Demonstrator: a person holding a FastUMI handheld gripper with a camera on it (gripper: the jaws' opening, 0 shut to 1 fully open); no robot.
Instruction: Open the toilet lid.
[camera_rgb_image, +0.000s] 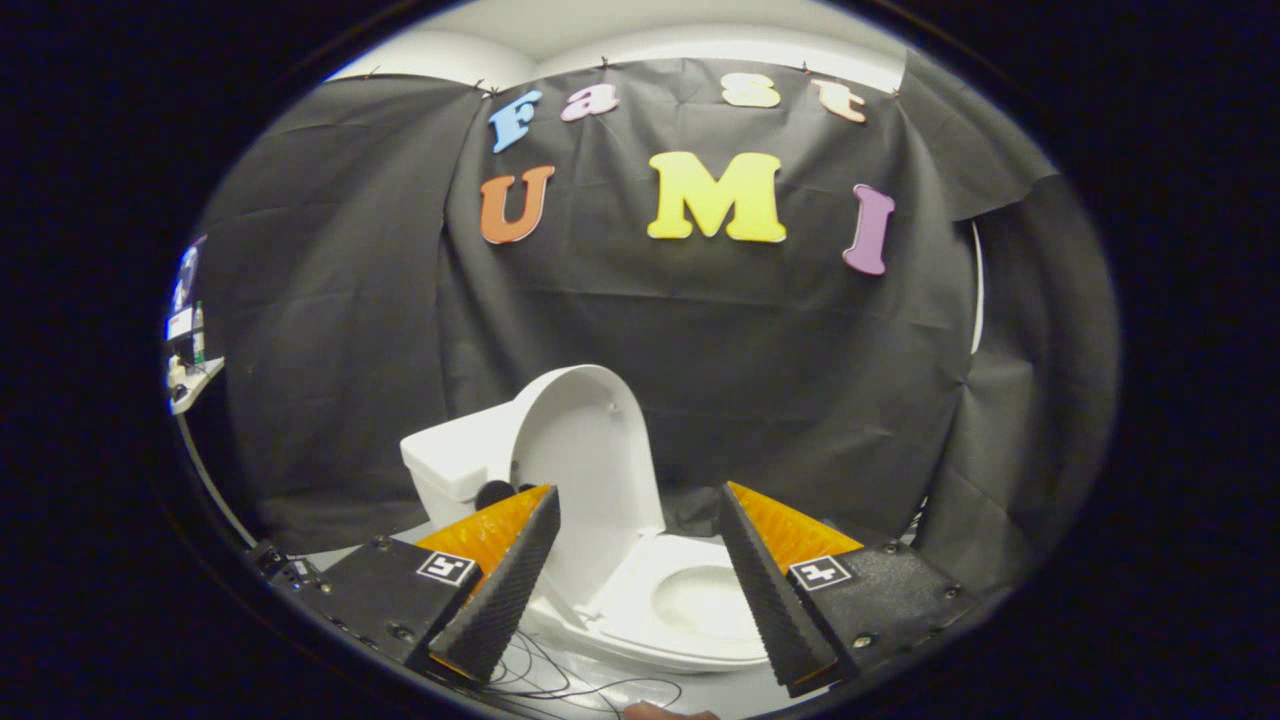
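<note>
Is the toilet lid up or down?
Up. The toilet lid stands upright against the tank, the seat uncovered. The hand-held gripper is open, holding nothing.

No readable words, brands or numbers. Only signs: small white square tags with black coded patterns (446, 568), one on each black finger block of the orange-and-black two-finger gripper (637, 490). The patterns are not letters. The fingers stand wide apart, holding nothing. Items on the white side shelf (195, 385) are too small to read.
</note>
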